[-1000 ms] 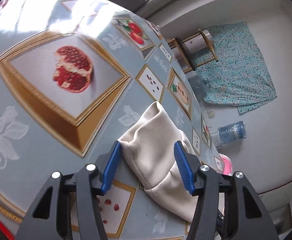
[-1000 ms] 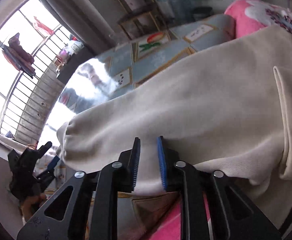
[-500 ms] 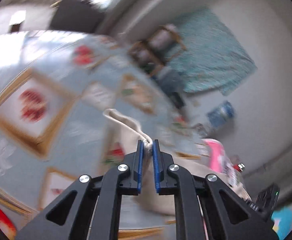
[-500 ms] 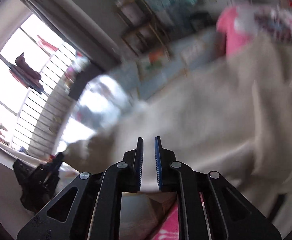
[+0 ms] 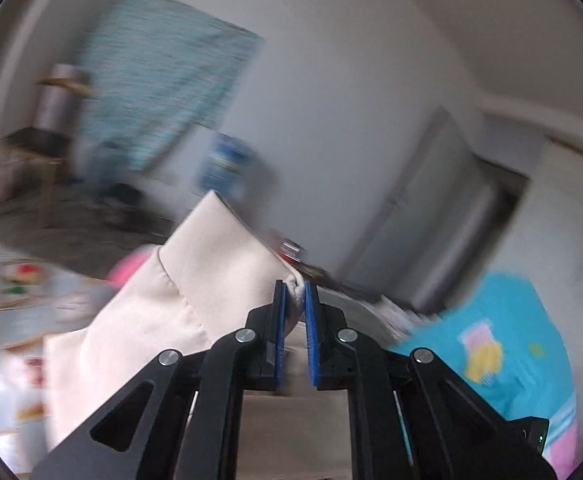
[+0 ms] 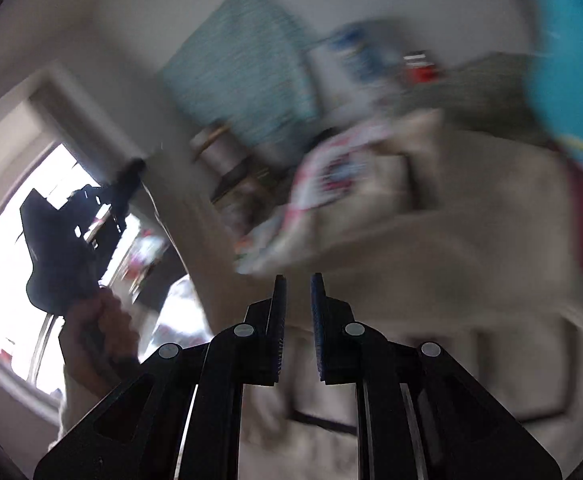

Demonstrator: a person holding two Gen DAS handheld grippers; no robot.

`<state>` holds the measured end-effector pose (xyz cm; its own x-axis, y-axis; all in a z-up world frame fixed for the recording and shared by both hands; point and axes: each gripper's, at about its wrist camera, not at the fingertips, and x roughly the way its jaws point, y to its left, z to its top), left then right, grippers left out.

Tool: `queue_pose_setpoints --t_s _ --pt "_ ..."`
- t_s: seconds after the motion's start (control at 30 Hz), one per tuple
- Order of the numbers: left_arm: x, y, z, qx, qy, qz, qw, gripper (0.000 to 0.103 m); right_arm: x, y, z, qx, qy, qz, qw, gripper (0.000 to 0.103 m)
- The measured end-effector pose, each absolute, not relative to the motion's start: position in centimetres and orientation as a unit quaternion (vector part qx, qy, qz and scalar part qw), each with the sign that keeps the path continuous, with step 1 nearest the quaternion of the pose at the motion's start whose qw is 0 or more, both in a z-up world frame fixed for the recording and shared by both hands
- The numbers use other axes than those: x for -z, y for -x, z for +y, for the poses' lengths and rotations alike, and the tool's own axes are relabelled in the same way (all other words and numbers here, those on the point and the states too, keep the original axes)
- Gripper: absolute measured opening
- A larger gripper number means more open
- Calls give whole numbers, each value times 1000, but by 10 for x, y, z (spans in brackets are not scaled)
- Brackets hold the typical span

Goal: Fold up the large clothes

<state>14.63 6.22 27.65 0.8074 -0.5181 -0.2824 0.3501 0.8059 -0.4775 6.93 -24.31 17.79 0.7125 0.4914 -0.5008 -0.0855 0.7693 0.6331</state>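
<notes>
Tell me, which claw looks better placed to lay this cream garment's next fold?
Left, probably. The left claw has just been closing and clearly pinches the cream garment at a cuff corner; the right claw is too blurred to show its hold.

Left gripper (image 5: 295, 300) jaws pinch cream garment (image 5: 179, 300) cuff.

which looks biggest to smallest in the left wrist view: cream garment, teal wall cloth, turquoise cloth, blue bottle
1. cream garment, though nearness inflates it
2. teal wall cloth and turquoise cloth look alike, so unranked
3. blue bottle, blurred, clearly smallest
</notes>
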Motion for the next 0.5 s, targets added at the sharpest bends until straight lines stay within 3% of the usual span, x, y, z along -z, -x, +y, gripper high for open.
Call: queue_pose_setpoints --t_s 0.17,0.2,0.27,0.3,0.33,0.5 --pt "-224 -161 -64 317 217 282 879 10 -170 -28 -320 -77 -303 321 894 14" --pt "-212 -165 -82 332 222 302 866 15 -171 -26 -324 -67 -298 316 898 14" --pt "-186 -175 -124 373 216 353 831 36 -169 -25 -333 -47 -285 302 908 15" --pt "-178 -175 -132 371 208 363 829 56 -166 -27 -335 -42 -285 299 910 15" --pt "-175 -169 -130 371 209 361 830 64 -163 -32 -337 -38 -284 298 911 16" --pt "-158 -136 -82 361 202 352 840 69 -128 -71 -336 -9 -256 345 903 20"
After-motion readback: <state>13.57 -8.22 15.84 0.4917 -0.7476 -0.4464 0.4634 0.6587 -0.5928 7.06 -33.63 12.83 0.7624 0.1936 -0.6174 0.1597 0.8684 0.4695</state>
